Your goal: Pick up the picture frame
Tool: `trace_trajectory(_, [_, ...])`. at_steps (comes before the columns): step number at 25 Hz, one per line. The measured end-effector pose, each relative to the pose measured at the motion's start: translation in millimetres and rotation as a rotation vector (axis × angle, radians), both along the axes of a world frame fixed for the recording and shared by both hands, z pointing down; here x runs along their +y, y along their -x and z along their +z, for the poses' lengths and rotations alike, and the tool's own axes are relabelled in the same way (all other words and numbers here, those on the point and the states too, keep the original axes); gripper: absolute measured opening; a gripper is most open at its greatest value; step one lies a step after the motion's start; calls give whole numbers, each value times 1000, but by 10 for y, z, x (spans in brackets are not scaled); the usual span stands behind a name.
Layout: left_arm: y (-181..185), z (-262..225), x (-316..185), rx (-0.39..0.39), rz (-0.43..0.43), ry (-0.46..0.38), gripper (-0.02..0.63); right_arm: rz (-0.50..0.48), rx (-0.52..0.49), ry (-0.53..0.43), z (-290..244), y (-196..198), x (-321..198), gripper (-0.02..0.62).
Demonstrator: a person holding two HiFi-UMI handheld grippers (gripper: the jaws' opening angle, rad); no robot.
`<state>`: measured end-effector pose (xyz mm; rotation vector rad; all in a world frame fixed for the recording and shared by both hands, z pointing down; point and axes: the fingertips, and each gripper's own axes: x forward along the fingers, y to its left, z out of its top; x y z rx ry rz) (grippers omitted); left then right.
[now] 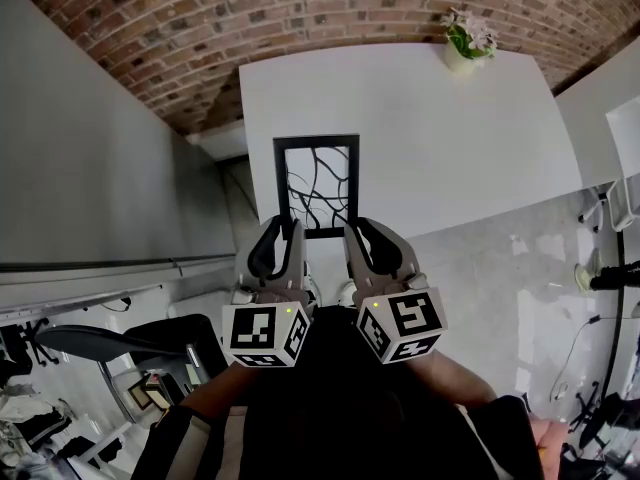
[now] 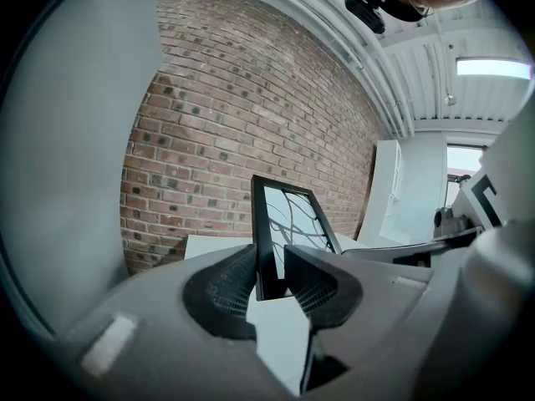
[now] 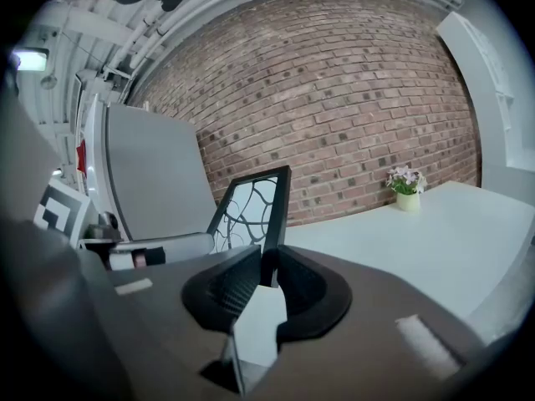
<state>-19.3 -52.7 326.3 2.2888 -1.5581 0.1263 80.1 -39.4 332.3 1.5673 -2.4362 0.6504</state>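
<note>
Left gripper [image 1: 283,230] and right gripper [image 1: 356,232] fingers clamp bottom corners of the upright picture frame [image 1: 316,183].

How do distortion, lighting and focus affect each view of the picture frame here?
Head view: heavy fisheye curves the brick wall; even light, picture frame sharp. Left gripper view: dark round vignette, ceiling light blown out, left gripper close-up soft. Right gripper view: same vignette, no glare, flower pot small but legible, right gripper slightly soft.
</note>
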Motion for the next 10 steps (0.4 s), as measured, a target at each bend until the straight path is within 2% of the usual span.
trace_trajectory(10, [21,-13,-42,0,-3,-2,91,-5,3,-5,-9,22,-42,61])
